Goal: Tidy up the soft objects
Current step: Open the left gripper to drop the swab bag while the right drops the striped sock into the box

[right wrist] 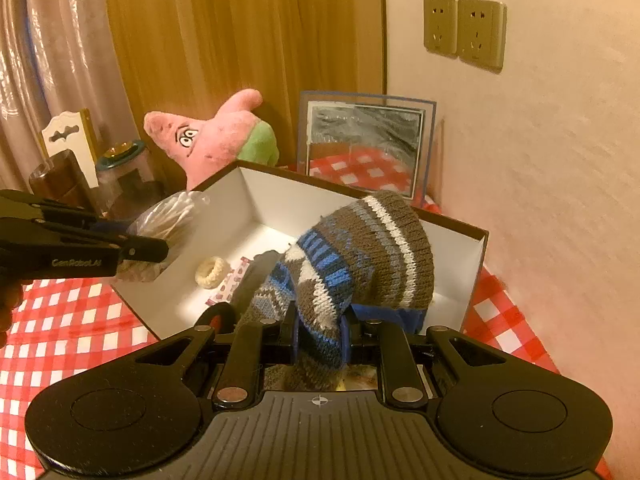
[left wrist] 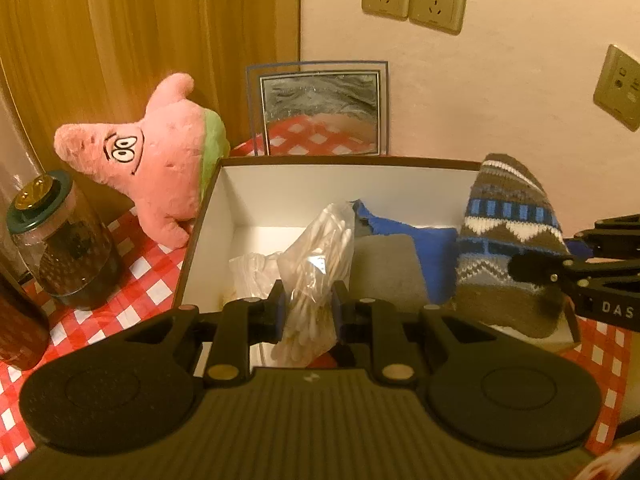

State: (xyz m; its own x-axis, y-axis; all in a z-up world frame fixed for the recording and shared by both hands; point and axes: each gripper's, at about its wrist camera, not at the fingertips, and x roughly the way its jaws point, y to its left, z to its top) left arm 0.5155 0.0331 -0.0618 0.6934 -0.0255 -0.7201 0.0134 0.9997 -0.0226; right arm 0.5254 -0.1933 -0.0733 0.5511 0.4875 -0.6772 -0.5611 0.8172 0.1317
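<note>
With the left gripper (left wrist: 308, 312) clamped on a bag of cotton swabs (left wrist: 320, 264) and the right gripper (right wrist: 320, 340) clamped on a knitted hat (right wrist: 360, 256), both over the open box (right wrist: 360, 184) by the counter's back edge, either limp load could snag the box rim on release and spill outside.

Right gripper (right wrist: 319, 340) clamped on knitted hat (right wrist: 360, 256) over open white box (right wrist: 276, 196), left gripper (right wrist: 140, 248) holding plastic bag (right wrist: 172, 216) at left, pink plush toy (right wrist: 212, 136) beyond far rim
</note>
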